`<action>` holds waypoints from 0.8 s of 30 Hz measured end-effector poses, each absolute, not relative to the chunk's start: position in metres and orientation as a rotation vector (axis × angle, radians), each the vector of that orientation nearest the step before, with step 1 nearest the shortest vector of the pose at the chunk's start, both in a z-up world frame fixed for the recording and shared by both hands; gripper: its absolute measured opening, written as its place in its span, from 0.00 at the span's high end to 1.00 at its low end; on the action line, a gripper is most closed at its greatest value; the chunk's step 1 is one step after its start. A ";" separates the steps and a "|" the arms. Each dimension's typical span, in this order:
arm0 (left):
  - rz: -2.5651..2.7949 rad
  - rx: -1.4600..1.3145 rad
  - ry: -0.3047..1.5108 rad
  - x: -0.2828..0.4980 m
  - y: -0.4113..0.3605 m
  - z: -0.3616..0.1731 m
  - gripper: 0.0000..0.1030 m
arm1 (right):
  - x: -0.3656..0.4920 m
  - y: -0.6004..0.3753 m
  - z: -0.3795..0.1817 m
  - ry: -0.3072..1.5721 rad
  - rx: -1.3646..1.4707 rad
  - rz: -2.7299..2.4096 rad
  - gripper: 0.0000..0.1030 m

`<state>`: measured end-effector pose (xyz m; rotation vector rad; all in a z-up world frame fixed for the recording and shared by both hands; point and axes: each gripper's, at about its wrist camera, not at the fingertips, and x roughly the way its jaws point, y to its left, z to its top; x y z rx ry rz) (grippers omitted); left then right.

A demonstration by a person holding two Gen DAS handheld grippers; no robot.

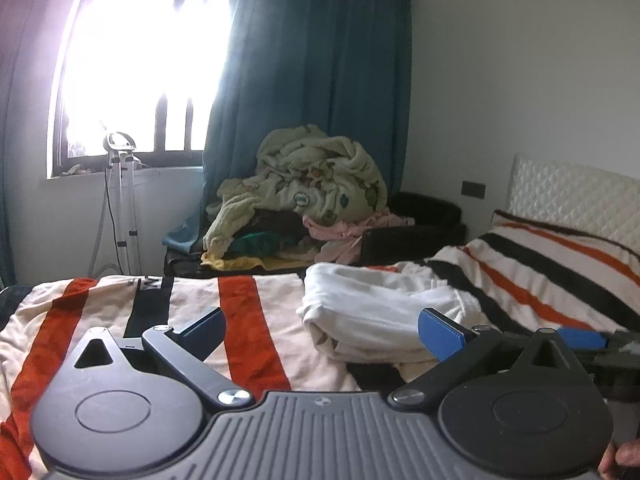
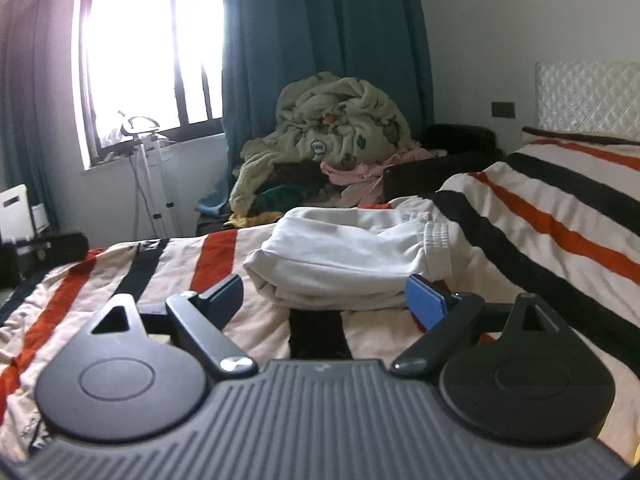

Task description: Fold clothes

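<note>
A folded white garment (image 1: 372, 312) (image 2: 340, 256) with a ribbed cuff lies on the striped bedspread (image 1: 248, 320) (image 2: 540, 216). My left gripper (image 1: 322, 332) is open, low over the bed. Its right pad reaches the garment's near edge and its left pad hangs over bare bedspread. My right gripper (image 2: 325, 300) is open too, right in front of the garment's near edge. Nothing is pinched between either pair of pads. At the right edge of the left wrist view, a blue fingertip (image 1: 580, 338) of the right gripper shows beside the left one.
Behind the bed a heap of unfolded clothes and a pale blanket (image 1: 316, 184) (image 2: 340, 128) sits on a dark bench. A white stand (image 1: 120, 208) is under the window by the teal curtain (image 1: 312, 80). The quilted headboard (image 1: 576, 188) is at the right. A hand (image 1: 628, 456) shows at the corner.
</note>
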<state>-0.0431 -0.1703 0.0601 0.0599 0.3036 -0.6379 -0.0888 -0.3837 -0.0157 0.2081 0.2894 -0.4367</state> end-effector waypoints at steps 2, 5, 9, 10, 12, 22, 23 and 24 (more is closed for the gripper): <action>-0.628 0.057 0.318 -0.038 -0.171 0.055 0.00 | -0.084 -0.383 -0.017 0.304 0.209 -0.438 0.13; -0.613 0.062 0.330 -0.034 -0.172 0.051 0.00 | -0.083 -0.383 -0.019 0.308 0.225 -0.432 0.13; -0.613 0.067 0.335 -0.034 -0.174 0.049 0.00 | -0.085 -0.384 -0.021 0.308 0.237 -0.445 0.13; -0.614 0.068 0.336 -0.034 -0.175 0.049 0.00 | -0.084 -0.383 -0.021 0.312 0.233 -0.448 0.13; -0.616 0.070 0.337 -0.034 -0.176 0.049 0.00 | -0.082 -0.382 -0.021 0.320 0.225 -0.454 0.13; -0.620 0.078 0.341 -0.037 -0.182 0.044 0.00 | -0.081 -0.379 -0.020 0.327 0.209 -0.463 0.13; -0.619 0.078 0.342 -0.037 -0.182 0.044 0.00 | -0.081 -0.378 -0.020 0.327 0.209 -0.464 0.13; -0.619 0.077 0.342 -0.036 -0.182 0.044 0.00 | -0.081 -0.378 -0.020 0.327 0.208 -0.465 0.13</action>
